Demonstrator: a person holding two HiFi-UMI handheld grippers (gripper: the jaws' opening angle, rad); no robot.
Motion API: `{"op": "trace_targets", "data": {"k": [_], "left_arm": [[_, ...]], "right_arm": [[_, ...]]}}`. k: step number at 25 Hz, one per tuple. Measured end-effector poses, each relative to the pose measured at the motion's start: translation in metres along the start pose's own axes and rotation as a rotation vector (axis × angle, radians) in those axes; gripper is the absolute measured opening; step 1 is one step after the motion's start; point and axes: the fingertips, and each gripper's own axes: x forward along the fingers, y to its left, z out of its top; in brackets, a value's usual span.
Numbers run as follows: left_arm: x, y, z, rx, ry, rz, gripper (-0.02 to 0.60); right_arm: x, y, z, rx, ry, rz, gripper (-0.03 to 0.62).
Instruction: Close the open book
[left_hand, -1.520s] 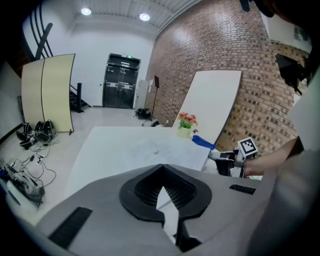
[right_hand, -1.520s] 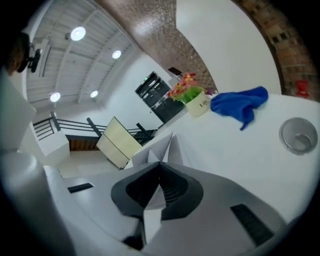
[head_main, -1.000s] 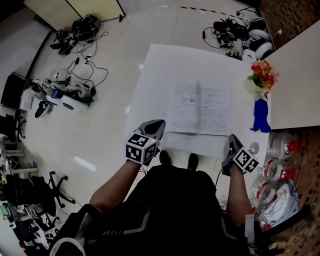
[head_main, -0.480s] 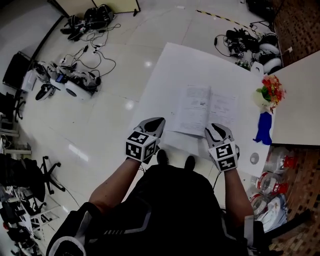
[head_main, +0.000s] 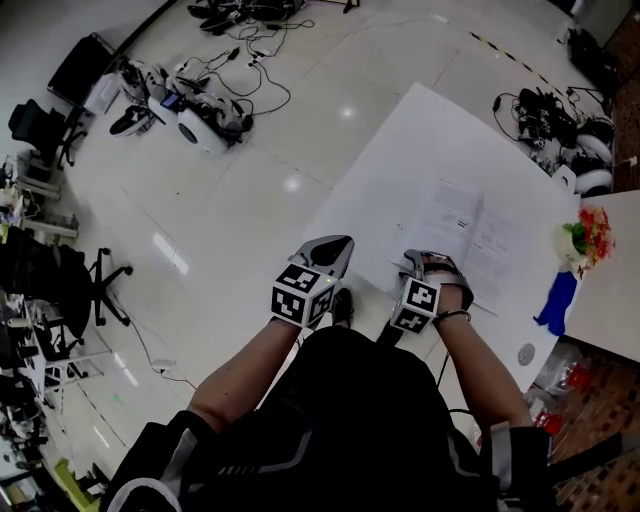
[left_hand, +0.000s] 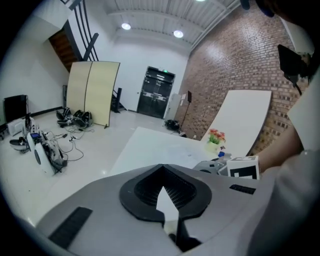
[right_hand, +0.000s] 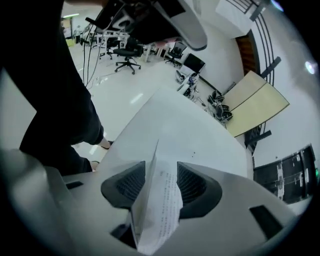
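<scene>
the open book (head_main: 470, 235) lies flat on the white table (head_main: 430, 130), right of centre in the head view and close to the table's lower edge, with a vase of flowers (head_main: 582, 238) further right. the right gripper (head_main: 428, 264) sits at the book's lower left corner, pointing steeply down. in the right gripper view a thin printed leaf (right_hand: 160, 205) stands on edge between its jaws. those jaws are opening and the pads stand clear of the paper on both sides, so nothing is actually clamped. the left gripper (head_main: 335, 250) hangs just left of it, off the book, its jaws drawn together at the tips with nothing between them. the main risk, as i judge it, is that the loose leaf drops back and the book stays open. it also looks like only a leaf or a few, not the whole half with its cover, so swinging it over may turn pages without closing anything. a hurried re-grip could crease or tear the paper. with nothing pinning the book, a sideways pull could drag it toward the near table edge.
</scene>
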Motion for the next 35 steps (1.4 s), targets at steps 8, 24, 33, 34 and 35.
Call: {"op": "trace_targets", "data": {"k": [8, 24, 33, 34, 35], "left_arm": [[-0.014, 0.016, -0.008, -0.042, -0.014, 0.042, -0.006], [-0.006, 0.009, 0.003, 0.009, 0.003, -0.016, -0.006], [0.034, -0.030, 0.020, 0.111, 0.043, -0.153, -0.006], [0.040, -0.036, 0.022, 0.127, 0.051, -0.176, -0.006], [0.046, -0.043, 0.024, 0.144, 0.060, -0.200, -0.006]], "right_arm": [[0.013, 0.001, 0.001, -0.029, 0.018, 0.021, 0.155], [-0.020, -0.023, 0.010, 0.121, -0.054, -0.192, 0.014], [-0.116, -0.052, -0.038, 0.680, -0.317, -0.479, 0.006], [-0.124, -0.051, -0.047, 0.745, -0.337, -0.507, 0.006], [-0.132, -0.048, -0.058, 0.811, -0.353, -0.534, 0.005]]}}
